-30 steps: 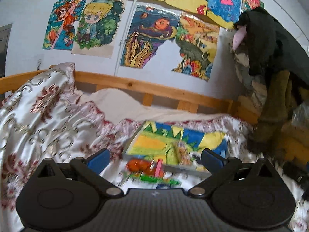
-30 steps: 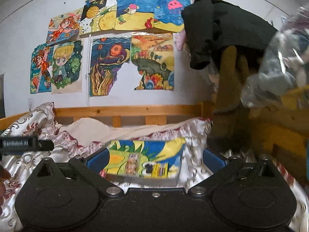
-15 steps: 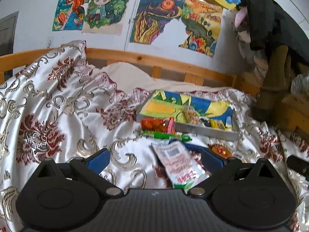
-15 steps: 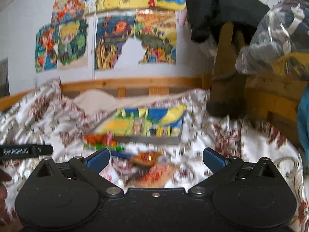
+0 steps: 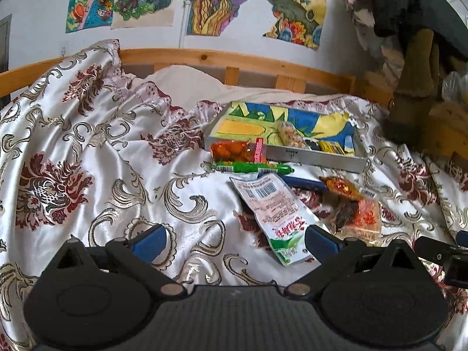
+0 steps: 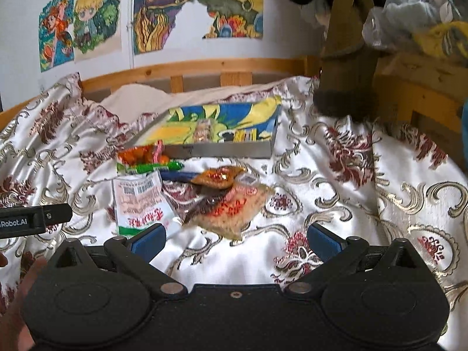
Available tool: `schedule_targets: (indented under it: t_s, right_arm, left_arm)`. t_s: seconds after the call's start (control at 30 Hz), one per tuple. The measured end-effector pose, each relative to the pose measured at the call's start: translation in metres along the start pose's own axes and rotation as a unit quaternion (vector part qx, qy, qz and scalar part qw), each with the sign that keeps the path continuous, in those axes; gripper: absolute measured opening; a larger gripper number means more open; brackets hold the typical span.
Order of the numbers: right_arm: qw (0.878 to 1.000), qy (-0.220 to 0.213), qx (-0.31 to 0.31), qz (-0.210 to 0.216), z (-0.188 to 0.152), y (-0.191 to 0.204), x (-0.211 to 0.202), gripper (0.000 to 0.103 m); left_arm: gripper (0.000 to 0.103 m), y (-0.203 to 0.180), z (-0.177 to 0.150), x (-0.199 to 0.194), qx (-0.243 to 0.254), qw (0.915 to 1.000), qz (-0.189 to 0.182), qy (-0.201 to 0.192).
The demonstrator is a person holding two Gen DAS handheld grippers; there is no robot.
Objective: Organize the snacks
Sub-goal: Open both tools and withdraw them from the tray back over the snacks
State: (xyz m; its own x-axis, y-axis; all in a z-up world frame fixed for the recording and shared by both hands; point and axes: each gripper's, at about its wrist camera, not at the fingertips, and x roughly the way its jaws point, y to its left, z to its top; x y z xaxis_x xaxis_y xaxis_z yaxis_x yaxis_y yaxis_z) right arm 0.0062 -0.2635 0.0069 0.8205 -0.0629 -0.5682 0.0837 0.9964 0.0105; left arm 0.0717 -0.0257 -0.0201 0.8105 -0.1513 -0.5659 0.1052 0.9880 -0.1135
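— Both claws are spread wide and empty, aren't they?

— Yes. The left claw (image 5: pixel 232 241) hovers low over the bedspread (image 5: pixel 96 158) with its jaws apart, and the right claw (image 6: pixel 234 239) is the same, nothing between its blue pads. Neither touches a packet yet; I'd say they are lining up for a first pick.

— Where are the snacks?

— Mostly loose on the bed, in a huddle just in front of the tray (image 5: pixel 318 156). The white and green packet (image 5: pixel 273 210) lies nearest the left claw, barcode side up, its lower end close to that claw's right-hand finger. Beside it, a clear packet with red print (image 6: pixel 231 210) sits partly under a small amber wrapped one (image 6: pixel 218 177). A green stick (image 5: pixel 254 167) and a dark blue one (image 6: pixel 178 175) lie crosswise behind them, and an orange bag (image 5: pixel 234 149) leans against the tray's near corner.

— And the tray itself?

— Shallow, grey-walled, lined with a bright blue and yellow picture. It holds a few things already: a pale bar-shaped packet (image 5: pixel 289 137) and some small dark and yellow pieces (image 5: pixel 327 146) near the front wall. Plenty of floor left, so I'd guess the loose packets are meant to go there.
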Motion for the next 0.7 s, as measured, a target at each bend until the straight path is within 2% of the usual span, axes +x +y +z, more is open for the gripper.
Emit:
schedule_targets:
  t_s: [0.33,0.57,0.7]
  right_arm:
    - [1.0,0.022,-0.003,0.002,-0.003,0.003,0.013,0.102]
    - [1.0,0.03,0.001,0.004,-0.004,0.003,0.018,0.102]
    - [0.999,0.036,0.01,0.009,-0.004,0.001,0.021,0.102]
  left_arm:
    - [0.103,-0.002,-0.003,0.011,0.02,0.9995,0.004,0.025]
    - [0.103,0.0,0.0,0.019,0.014,0.9993,0.005,0.033]
    - [0.103,0.002,0.0,0.023,-0.007,0.999,-0.011,0.042]
